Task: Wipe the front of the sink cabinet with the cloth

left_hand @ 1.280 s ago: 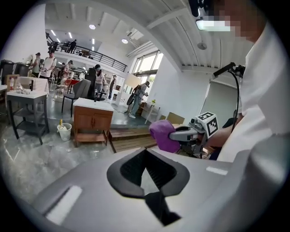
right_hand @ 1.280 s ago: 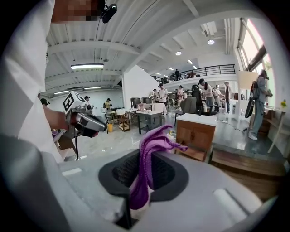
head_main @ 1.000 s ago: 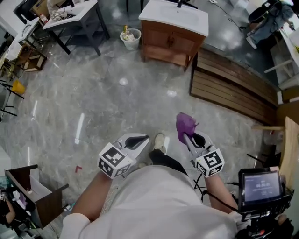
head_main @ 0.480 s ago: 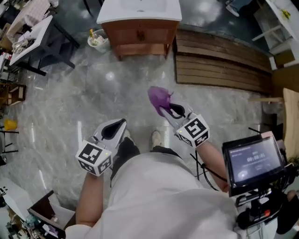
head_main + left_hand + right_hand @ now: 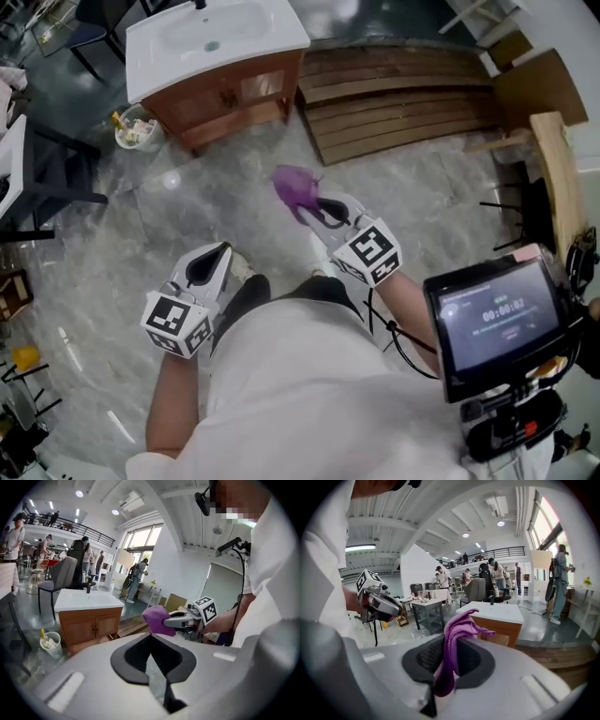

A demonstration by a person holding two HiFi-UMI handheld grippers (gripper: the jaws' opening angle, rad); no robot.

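Note:
The sink cabinet (image 5: 232,95) has a white basin top and a brown wooden front; it stands at the upper left of the head view, some way off across the floor. My right gripper (image 5: 309,208) is shut on a purple cloth (image 5: 295,187), which bunches out past its fingertips and hangs in the air short of the cabinet. In the right gripper view the cloth (image 5: 451,648) rises between the jaws, with the cabinet (image 5: 499,624) beyond. My left gripper (image 5: 208,260) is lower and to the left, shut with nothing in it. In the left gripper view the cabinet (image 5: 93,626) stands ahead.
A small white bin (image 5: 137,129) with rubbish sits left of the cabinet. A slatted wooden pallet (image 5: 403,98) lies to its right, with boards (image 5: 553,159) leaning beyond. Dark table legs (image 5: 56,178) are at far left. A screen rig (image 5: 492,317) hangs by my right arm. People and desks fill the background.
The cabinet has shifted from the top middle to the upper left and looks nearer. My right gripper with the cloth has moved up and left in view; the left gripper stays low.

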